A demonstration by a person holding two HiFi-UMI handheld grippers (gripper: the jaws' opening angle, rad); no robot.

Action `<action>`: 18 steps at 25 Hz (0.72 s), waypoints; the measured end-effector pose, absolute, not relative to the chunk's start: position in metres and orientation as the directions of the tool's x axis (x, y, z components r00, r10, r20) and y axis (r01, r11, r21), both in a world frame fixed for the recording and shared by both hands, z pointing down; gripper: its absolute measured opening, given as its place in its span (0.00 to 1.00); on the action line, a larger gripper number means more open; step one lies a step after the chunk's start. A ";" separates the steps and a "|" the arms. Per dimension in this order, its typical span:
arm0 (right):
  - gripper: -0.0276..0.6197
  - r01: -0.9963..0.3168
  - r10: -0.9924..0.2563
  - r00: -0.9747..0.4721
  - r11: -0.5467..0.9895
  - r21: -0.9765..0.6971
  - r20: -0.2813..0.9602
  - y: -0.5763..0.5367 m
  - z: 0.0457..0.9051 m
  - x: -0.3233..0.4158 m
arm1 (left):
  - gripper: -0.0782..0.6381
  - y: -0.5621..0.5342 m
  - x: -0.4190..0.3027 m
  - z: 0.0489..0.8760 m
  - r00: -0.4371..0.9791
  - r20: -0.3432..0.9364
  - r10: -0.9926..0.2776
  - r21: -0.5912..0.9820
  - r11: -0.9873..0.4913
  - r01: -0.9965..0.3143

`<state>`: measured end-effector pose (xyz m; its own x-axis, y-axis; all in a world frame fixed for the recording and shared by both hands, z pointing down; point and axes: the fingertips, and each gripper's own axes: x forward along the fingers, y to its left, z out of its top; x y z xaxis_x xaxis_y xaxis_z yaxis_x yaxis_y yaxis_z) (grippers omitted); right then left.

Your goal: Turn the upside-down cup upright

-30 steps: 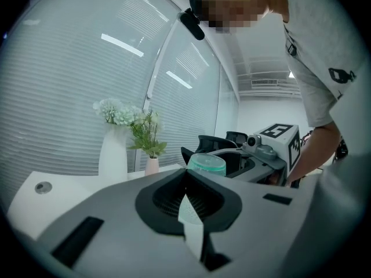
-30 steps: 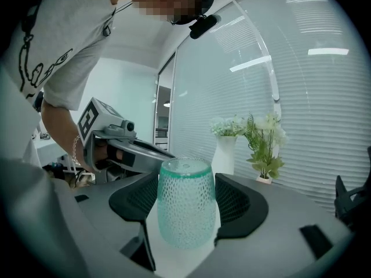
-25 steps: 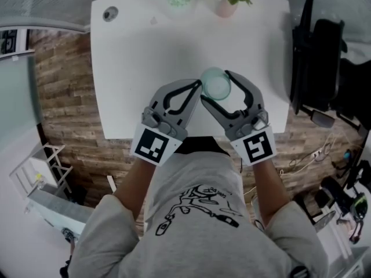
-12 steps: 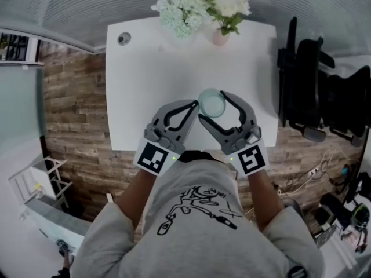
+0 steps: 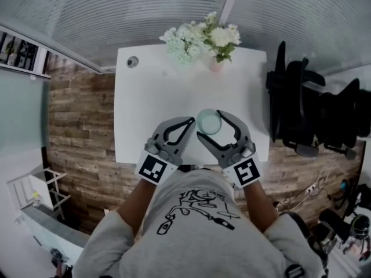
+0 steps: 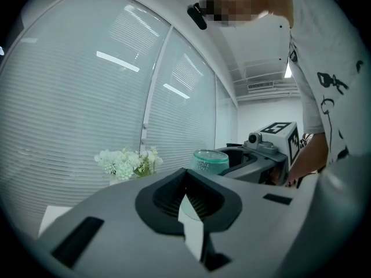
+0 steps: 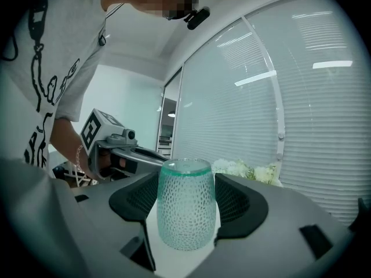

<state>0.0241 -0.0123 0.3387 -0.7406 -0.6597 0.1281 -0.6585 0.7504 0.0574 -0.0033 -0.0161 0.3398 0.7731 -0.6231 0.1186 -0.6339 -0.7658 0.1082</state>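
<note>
Right gripper [image 7: 186,204]: jaws wide, pads clamped on both sides of the cup [image 7: 184,213]. Left gripper [image 6: 186,197]: jaws fully together, empty, just beside the cup. White table [image 5: 151,97] below; flowers [image 5: 200,39] beyond the fingertips, window blinds [image 7: 313,114] behind. Cup: pale green dimpled glass, base uppermost.

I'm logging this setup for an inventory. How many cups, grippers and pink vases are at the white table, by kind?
cup: 1
grippers: 2 (left gripper, right gripper)
pink vase: 1
Total: 4
</note>
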 end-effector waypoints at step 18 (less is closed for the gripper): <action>0.54 -0.699 -0.703 -0.709 0.692 -0.181 0.048 -0.024 0.326 0.035 | 0.11 -0.016 -0.023 0.327 0.765 0.106 -0.635 0.123 -0.755 -0.644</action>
